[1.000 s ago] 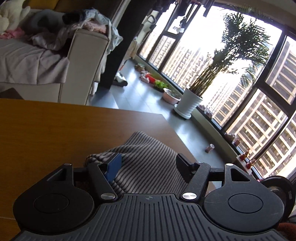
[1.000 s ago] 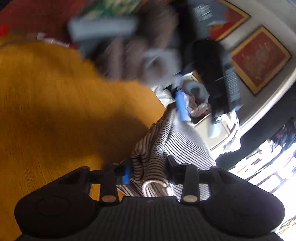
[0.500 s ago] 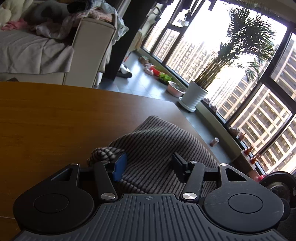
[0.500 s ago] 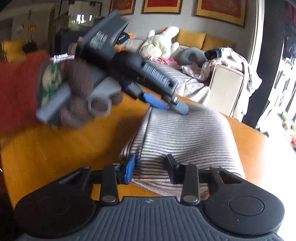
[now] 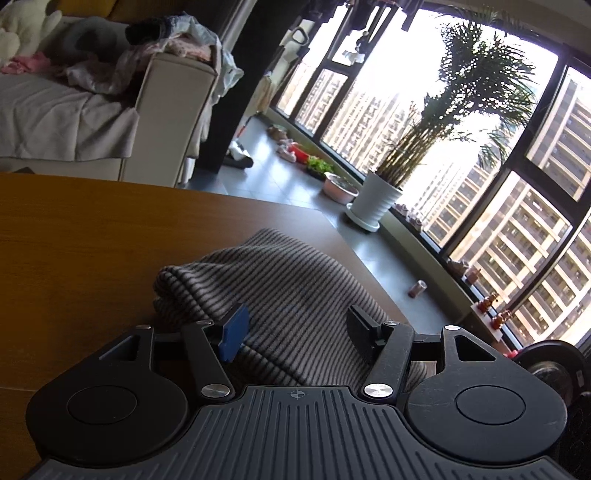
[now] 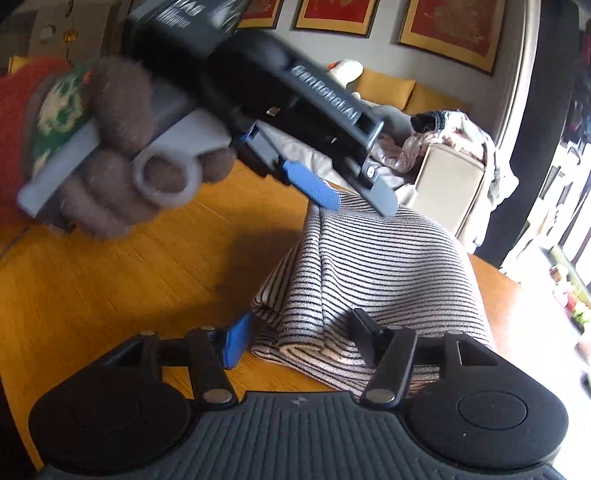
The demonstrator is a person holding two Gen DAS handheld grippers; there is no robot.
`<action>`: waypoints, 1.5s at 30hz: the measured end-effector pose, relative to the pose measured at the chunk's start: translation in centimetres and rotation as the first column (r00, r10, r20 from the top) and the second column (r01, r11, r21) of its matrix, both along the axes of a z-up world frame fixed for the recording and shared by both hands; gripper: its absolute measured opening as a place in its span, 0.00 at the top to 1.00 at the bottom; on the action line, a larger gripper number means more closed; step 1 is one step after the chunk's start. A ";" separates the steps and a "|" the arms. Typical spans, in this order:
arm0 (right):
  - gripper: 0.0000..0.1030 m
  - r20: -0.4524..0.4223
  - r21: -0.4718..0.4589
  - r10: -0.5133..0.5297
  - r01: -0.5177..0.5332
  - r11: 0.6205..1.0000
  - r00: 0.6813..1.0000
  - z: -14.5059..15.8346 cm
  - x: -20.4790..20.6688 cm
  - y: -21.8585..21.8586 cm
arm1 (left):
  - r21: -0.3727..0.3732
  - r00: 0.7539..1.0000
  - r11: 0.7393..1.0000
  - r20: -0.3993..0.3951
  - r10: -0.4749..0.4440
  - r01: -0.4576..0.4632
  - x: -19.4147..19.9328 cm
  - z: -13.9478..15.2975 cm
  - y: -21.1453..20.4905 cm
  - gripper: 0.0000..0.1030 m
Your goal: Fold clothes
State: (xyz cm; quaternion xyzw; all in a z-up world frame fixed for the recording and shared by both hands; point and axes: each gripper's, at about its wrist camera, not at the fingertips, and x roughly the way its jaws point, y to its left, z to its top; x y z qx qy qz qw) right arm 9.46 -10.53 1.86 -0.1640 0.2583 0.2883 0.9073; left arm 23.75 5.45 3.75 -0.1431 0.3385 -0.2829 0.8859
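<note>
Both grippers' fingers (image 5: 233, 334) gape apart, gripping nothing; striped garment (image 6: 384, 273) lies folded compactly on table (image 6: 110, 280); folding seemingly finished

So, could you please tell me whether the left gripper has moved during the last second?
Yes. In the left wrist view the left gripper has pulled back and tipped up: more striped garment shows ahead of its open jaws, and the white plant pot sits lower.

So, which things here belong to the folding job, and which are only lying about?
For the job:
striped garment
left tool, open
right tool, open
wooden table

Lying about:
clothes pile on the sofa arm
potted palm
soft toy
</note>
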 end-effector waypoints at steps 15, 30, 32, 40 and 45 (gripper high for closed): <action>0.40 -0.326 0.409 -0.235 0.361 0.838 0.916 3.6 12.4 -12.0 | 0.093 0.999 0.995 0.025 -0.027 0.024 -0.1 -1.4 -0.9 0.38; 0.53 -0.579 0.325 -0.162 0.409 0.853 0.799 -0.3 24.0 -10.7 | 0.099 0.998 0.993 0.026 -0.064 0.061 -0.2 -1.6 0.1 0.38; 0.59 -0.544 0.318 -0.174 0.394 0.862 0.821 0.0 23.2 -10.6 | 0.094 0.998 0.993 0.020 -0.066 0.064 -0.1 -1.6 0.7 0.35; 0.66 -0.392 0.283 -0.212 0.336 0.898 0.895 0.8 20.1 -10.1 | 0.089 0.998 0.994 0.015 -0.058 0.056 1.2 -2.5 0.6 0.25; 0.63 -0.288 0.208 -0.271 0.337 0.918 0.918 1.8 18.0 -9.1 | 0.153 0.999 0.988 0.025 -0.028 0.024 0.9 -1.7 -0.3 0.23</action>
